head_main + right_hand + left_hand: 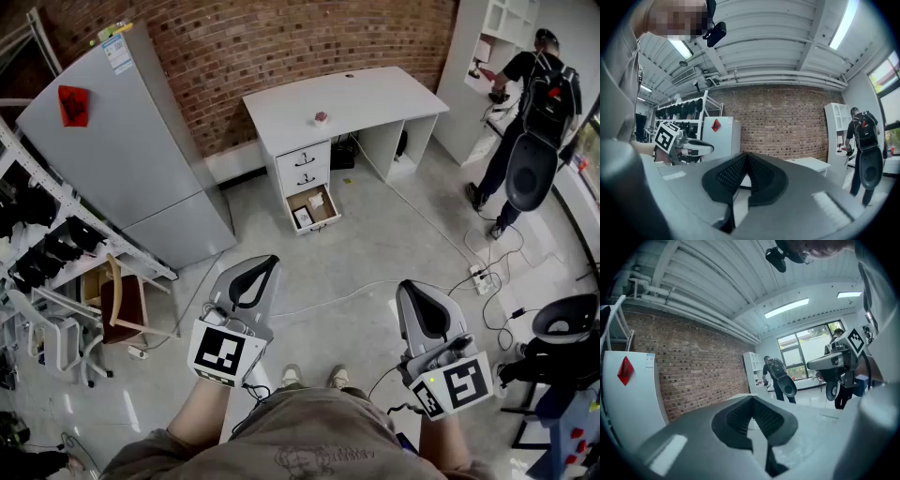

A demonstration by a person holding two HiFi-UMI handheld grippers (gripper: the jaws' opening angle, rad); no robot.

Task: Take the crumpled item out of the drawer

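Far ahead, the white desk has its bottom drawer pulled open over the floor. Inside lie a pale crumpled item and a small dark-and-white object. My left gripper and right gripper are both held close to my body, well short of the drawer. Each has its jaws closed together with nothing between them. The left gripper points toward the brick wall, and the right gripper does the same. Each gripper view also shows the other gripper alongside.
A grey fridge stands left of the desk, with a rack of dark gear and a wooden chair nearer me. A small object sits on the desktop. Cables and a power strip cross the floor. A person with a backpack stands at right.
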